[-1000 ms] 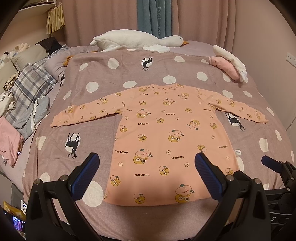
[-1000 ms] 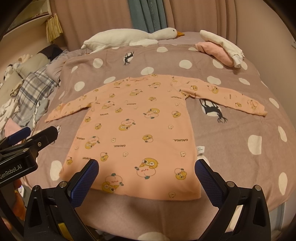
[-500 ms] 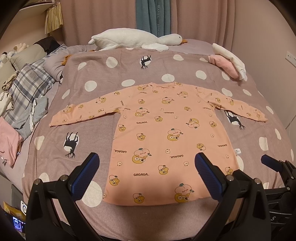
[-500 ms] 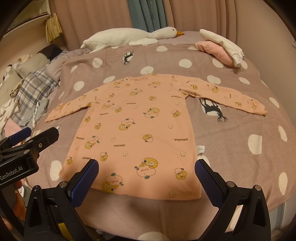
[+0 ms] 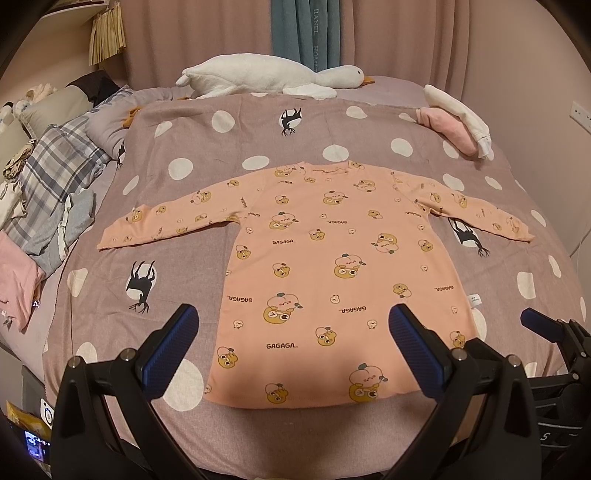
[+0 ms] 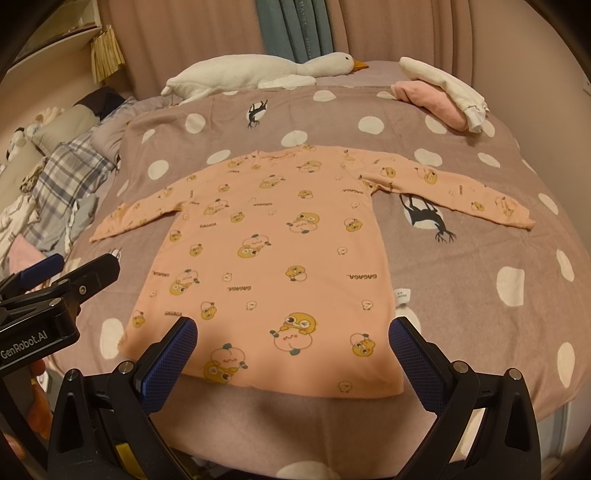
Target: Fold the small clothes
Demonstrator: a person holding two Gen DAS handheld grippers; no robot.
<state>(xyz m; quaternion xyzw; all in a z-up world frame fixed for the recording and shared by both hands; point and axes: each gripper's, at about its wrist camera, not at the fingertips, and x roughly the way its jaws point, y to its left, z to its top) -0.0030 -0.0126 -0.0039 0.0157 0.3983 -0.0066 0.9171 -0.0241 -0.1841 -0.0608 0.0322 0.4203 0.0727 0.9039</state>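
The bed (image 5: 369, 122) is covered with a mauve blanket (image 5: 207, 258) printed with white dots and small black deer, and behind it hang pink curtains (image 5: 207, 33) with a teal cloth (image 5: 303, 33) between them. The peach shirt (image 5: 332, 266), printed with cartoon ducks and the word GAGAGA, lies flat in the middle of the blanket, both long sleeves spread out to the sides and the hem toward the near edge of the bed. Beyond the shirt's collar a white plush goose (image 5: 266, 79) lies along the head of the bed. To the right of the collar, near the wall, rests a pink and white bundle of clothes (image 5: 458, 118). To the left of the shirt, past the blanket's edge, a plaid quilt (image 5: 59, 173) and other fabrics are heaped. The left hand-held gripper (image 5: 291, 343) hangs above the hem with its blue pads wide apart and nothing between them; the right hand-held gripper (image 6: 293, 345) is the same, spread wide over the hem and empty. The left view alone shows a wall socket (image 5: 581, 114) far right of the shirt, and the tip of the right tool at its right margin. The right view alone shows the left tool's black body, lettered GenRobot.AI, left of the shirt, and the shirt's small white side label (image 6: 402, 295) more clearly.
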